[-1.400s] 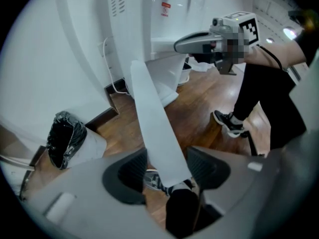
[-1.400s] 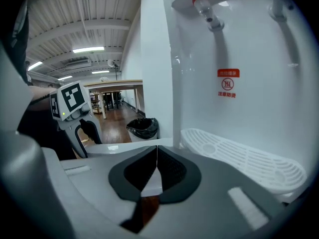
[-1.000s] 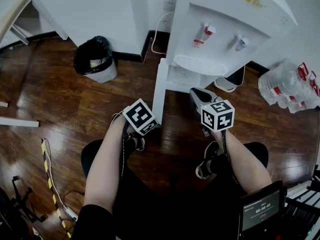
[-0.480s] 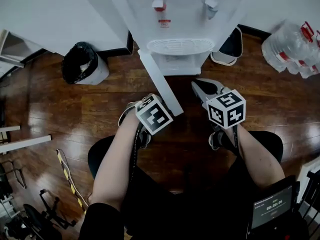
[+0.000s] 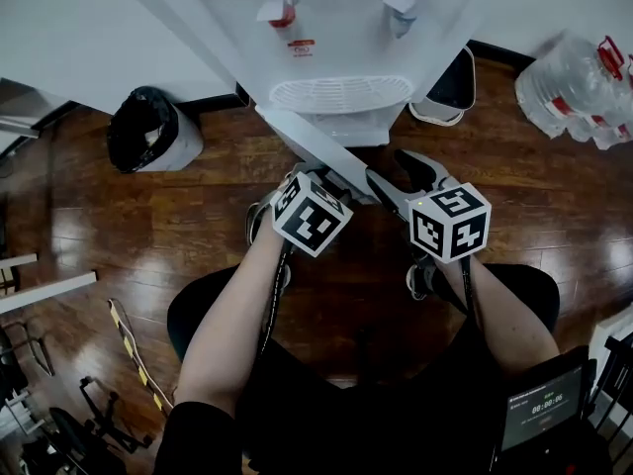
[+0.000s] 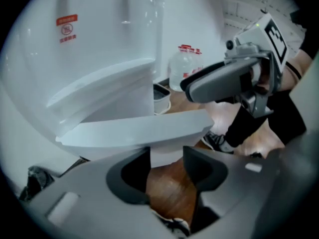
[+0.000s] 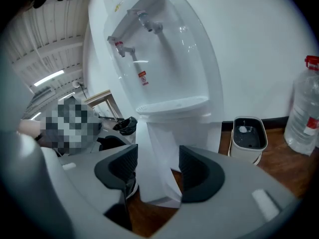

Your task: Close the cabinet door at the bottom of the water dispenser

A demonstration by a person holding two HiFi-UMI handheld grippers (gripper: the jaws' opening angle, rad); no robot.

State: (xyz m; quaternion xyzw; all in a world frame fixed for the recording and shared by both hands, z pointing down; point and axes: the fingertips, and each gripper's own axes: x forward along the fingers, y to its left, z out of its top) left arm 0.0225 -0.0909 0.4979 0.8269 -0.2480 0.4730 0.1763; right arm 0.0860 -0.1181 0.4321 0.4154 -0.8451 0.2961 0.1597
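Note:
The white water dispenser (image 5: 336,38) stands at the top of the head view. Its bottom cabinet door (image 5: 315,151) hangs open, swung out toward me. My left gripper (image 6: 167,171) sits at the door's top edge (image 6: 134,133); its jaws have just been closing, and a strip of door shows between pads that do not press on it. My right gripper (image 5: 388,166) is at the door's free end. Its jaws have just been opening and stand apart, with the door panel (image 7: 157,173) showing in the gap, not gripped.
A black-lined waste bin (image 5: 148,132) stands left of the dispenser. A small white pail (image 5: 450,87) and several large water bottles (image 5: 584,77) are to its right. My legs and shoes are below the grippers. A screen (image 5: 539,404) is at the bottom right.
Both grippers have moved up to the open door, the left one the farther. The right jaws went from shut to parted. The left jaws narrowed.

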